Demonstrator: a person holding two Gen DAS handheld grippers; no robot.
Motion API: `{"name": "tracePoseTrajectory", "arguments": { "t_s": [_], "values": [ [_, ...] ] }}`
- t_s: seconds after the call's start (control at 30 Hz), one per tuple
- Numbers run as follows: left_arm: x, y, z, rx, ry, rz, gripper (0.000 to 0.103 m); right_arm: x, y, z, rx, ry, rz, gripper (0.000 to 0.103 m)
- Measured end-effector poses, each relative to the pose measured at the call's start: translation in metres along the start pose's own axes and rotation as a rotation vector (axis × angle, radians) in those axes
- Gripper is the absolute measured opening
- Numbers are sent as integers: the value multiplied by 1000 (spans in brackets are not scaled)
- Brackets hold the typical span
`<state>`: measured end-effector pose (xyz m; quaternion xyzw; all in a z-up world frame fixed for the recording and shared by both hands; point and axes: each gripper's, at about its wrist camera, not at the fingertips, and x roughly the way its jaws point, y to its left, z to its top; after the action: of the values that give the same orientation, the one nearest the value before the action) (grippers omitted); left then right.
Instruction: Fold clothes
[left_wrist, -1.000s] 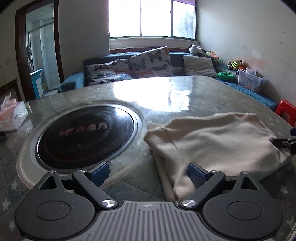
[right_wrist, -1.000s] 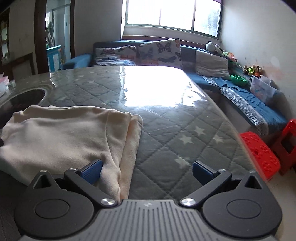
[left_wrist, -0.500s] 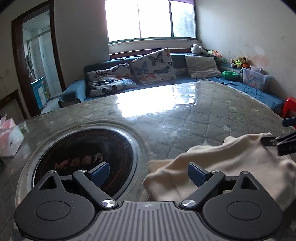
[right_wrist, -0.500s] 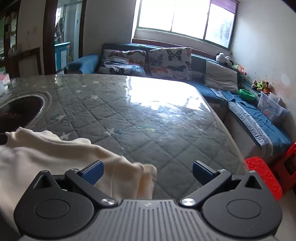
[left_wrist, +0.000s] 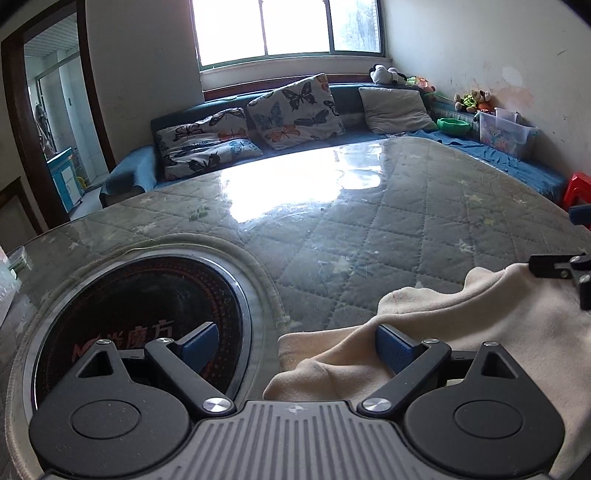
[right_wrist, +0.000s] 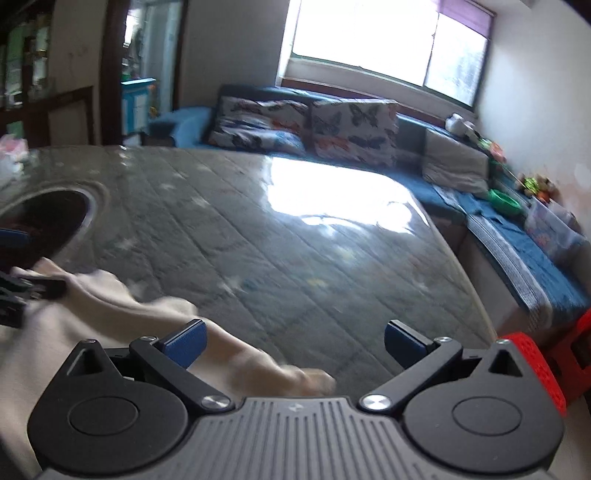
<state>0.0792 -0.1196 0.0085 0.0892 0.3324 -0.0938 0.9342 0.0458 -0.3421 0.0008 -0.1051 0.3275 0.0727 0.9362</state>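
A cream garment (left_wrist: 480, 325) lies bunched on the quilted, glass-topped table (left_wrist: 369, 229), at the lower right of the left wrist view. My left gripper (left_wrist: 297, 347) is open. Its right finger (left_wrist: 393, 347) rests at the cloth's left edge, and nothing is clamped. At that view's right edge, part of my right gripper (left_wrist: 565, 269) sits over the garment's far corner. In the blurred right wrist view the garment (right_wrist: 92, 314) fills the lower left. My right gripper (right_wrist: 293, 341) is open, with its left finger (right_wrist: 184, 341) over the cloth.
A round black cooktop (left_wrist: 140, 325) is set into the table on the left. A sofa with butterfly pillows (left_wrist: 295, 107) runs behind the table. A red stool (right_wrist: 535, 365) stands off the table's right edge. Bare quilted surface stretches beyond the garment.
Both grippers have drawn back toward the near edge. The garment now sits lower and more bunched in both views. The right wrist view has become blurred with motion.
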Motion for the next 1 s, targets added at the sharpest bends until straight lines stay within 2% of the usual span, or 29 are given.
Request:
{"name": "tracePoseTrajectory", "arguments": {
  "t_s": [0.13, 0.37, 0.47, 0.63, 0.77, 1.0],
  "values": [
    [-3, -3, 5, -4, -8, -14, 94, 12, 22, 8, -44, 3, 48, 103],
    [3, -9, 10, 16, 5, -36, 94, 38, 32, 10, -60, 35, 54, 103],
    [8, -11, 12, 24, 19, -41, 95, 34, 30, 13, -64, 27, 44, 103],
    [15, -8, 10, 14, 37, -47, 99, 19, 39, 17, -99, -5, 95, 103],
    [17, -1, 11, -15, 44, -40, 99, 29, 53, 18, -142, 11, 116, 103],
    [9, 8, 10, -54, 25, -40, 99, 22, 52, 19, -119, -6, 158, 103]
  ]
}}
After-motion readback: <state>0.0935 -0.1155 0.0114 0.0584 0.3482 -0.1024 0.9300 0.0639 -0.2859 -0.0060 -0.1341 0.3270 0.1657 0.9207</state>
